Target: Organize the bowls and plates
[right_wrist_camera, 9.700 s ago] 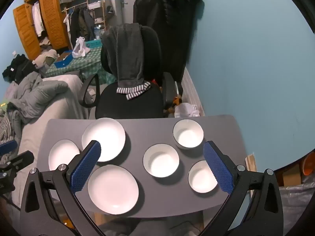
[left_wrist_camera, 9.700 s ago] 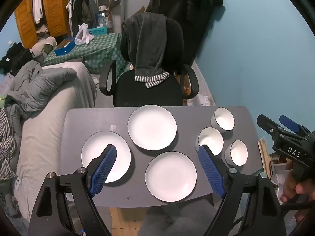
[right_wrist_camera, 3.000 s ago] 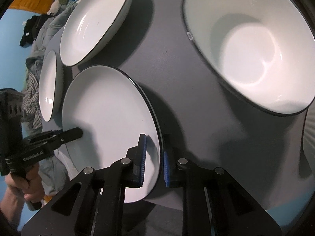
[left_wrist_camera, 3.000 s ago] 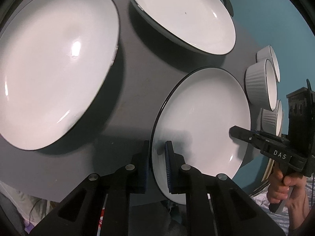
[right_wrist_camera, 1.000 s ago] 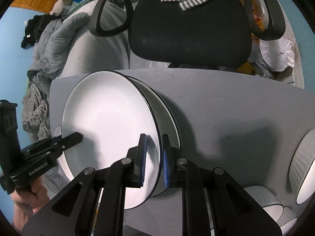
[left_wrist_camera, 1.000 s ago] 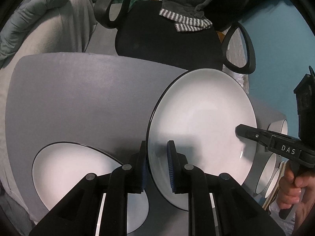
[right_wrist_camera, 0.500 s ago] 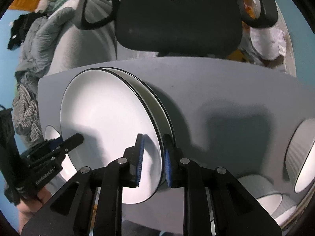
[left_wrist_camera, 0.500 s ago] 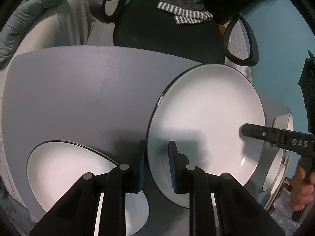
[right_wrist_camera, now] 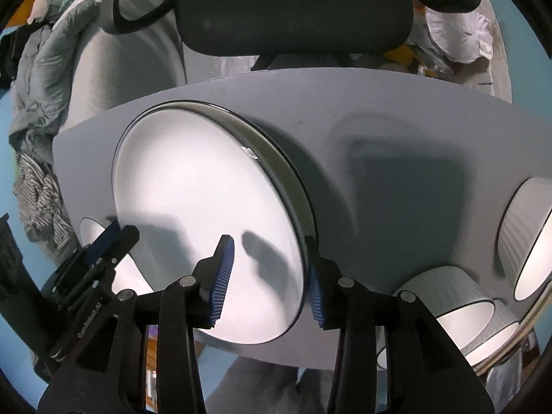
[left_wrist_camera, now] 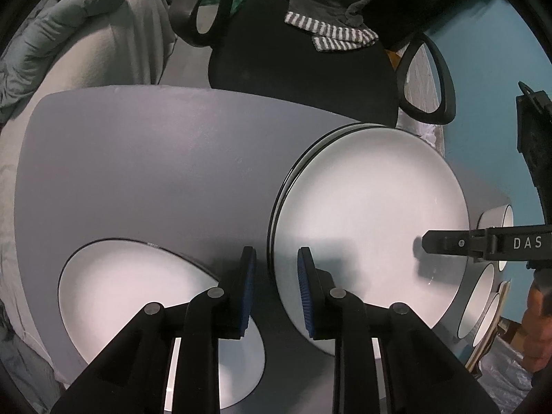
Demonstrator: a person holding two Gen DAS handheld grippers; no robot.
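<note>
A white plate with a black rim [left_wrist_camera: 372, 214] lies stacked on a second white plate on the grey table [left_wrist_camera: 155, 158]. My left gripper [left_wrist_camera: 276, 283] is open, its jaws straddling the stack's near left rim. My right gripper [right_wrist_camera: 269, 276] is open, straddling the stack's right rim [right_wrist_camera: 207, 186]. Its black finger [left_wrist_camera: 448, 241] reaches over the top plate in the left wrist view. A third white plate [left_wrist_camera: 138, 293] lies at the table's near left. White ribbed bowls [right_wrist_camera: 528, 231] stand at the right end.
A black office chair [left_wrist_camera: 303, 69] with grey clothes draped on it stands behind the table. A grey sofa with bedding [left_wrist_camera: 86, 41] is at the left. The blue wall [left_wrist_camera: 490, 51] is at the right. The table's front edge is close to both grippers.
Both grippers have opened and let go of the top plate, which now rests on the plate beneath. Half a second ago both were shut on its rim.
</note>
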